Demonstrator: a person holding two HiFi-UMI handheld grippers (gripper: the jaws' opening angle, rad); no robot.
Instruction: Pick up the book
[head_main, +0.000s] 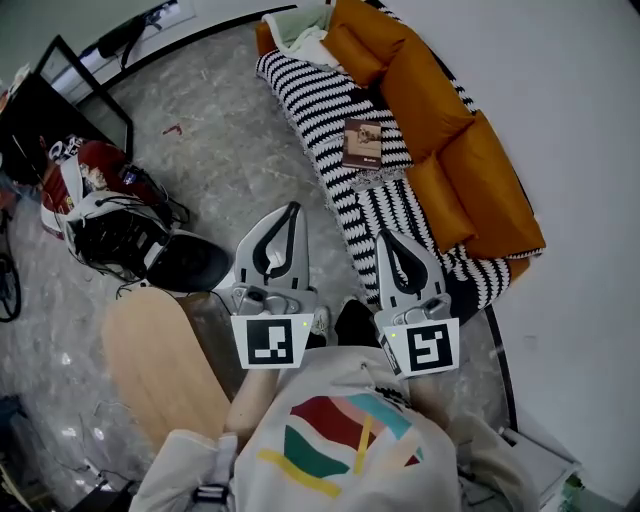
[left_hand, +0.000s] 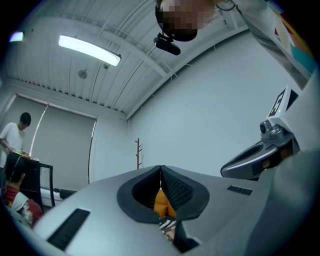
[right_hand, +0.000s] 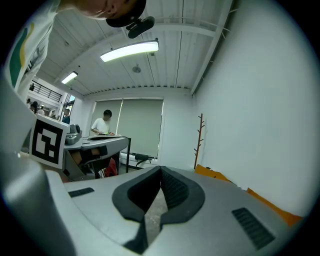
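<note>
A small brown book (head_main: 362, 143) lies flat on a black-and-white striped blanket (head_main: 320, 110) over an orange sofa (head_main: 450, 140). Both grippers hover above the floor short of the sofa, well apart from the book, and point toward it. The left gripper (head_main: 293, 207) is shut with nothing in it; in its own view the jaws meet at the left gripper's tip (left_hand: 160, 168), and an orange cushion (left_hand: 161, 204) shows through the gap below. The right gripper (head_main: 384, 236) is shut and empty too, its pads touching at the right gripper's tip (right_hand: 161, 168).
A heap of red, white and black gear (head_main: 110, 215) lies on the grey floor at left, and a light wooden board (head_main: 160, 365) near the person's feet. A dark frame (head_main: 60, 100) stands at the far left. A person (right_hand: 104, 122) works at a desk behind; a coat stand (right_hand: 199, 140) is by the wall.
</note>
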